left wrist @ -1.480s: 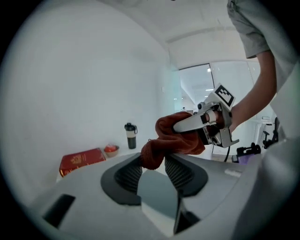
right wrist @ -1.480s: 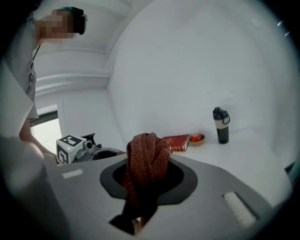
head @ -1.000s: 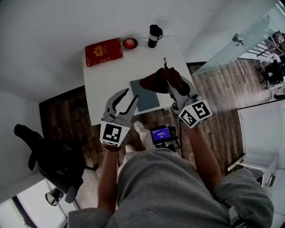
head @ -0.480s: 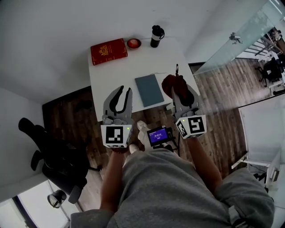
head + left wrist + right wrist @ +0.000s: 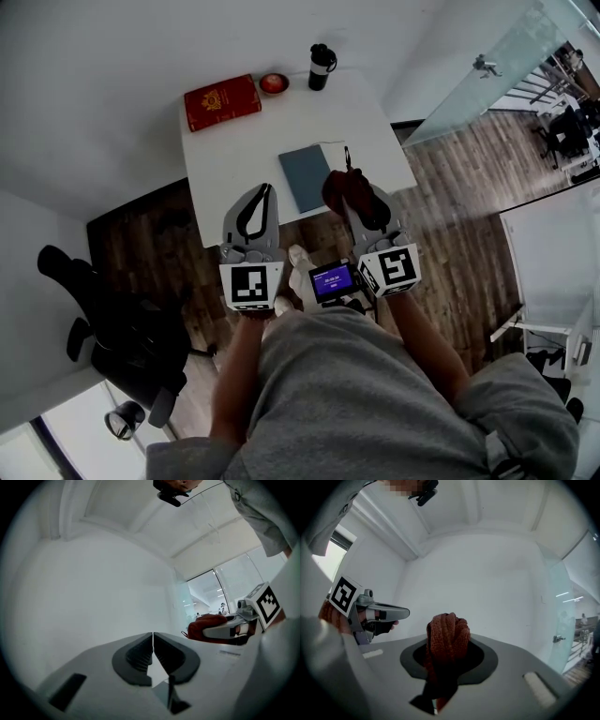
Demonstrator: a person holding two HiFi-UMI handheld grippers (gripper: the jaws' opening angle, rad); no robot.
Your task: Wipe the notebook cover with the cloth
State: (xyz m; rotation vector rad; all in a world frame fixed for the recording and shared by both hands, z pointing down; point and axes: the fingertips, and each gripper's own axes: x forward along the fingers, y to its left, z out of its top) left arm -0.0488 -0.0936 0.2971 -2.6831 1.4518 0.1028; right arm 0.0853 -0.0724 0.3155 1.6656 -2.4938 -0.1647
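Notebook (image 5: 305, 176) lies on white table (image 5: 239, 141) above wooden floor (image 5: 459, 211).

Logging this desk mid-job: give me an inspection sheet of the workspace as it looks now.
Surface: white table, no spills seen.
Job's things: grey notebook flat near the front edge; red cloth bunched.
Clutter: red book, small red bowl, black cup along the far edge.
Grippers: left gripper just closed, shut on nothing; right gripper shut on the cloth.
Cables: nothing seen on the table.
Surroundings: wood floor, black chair.
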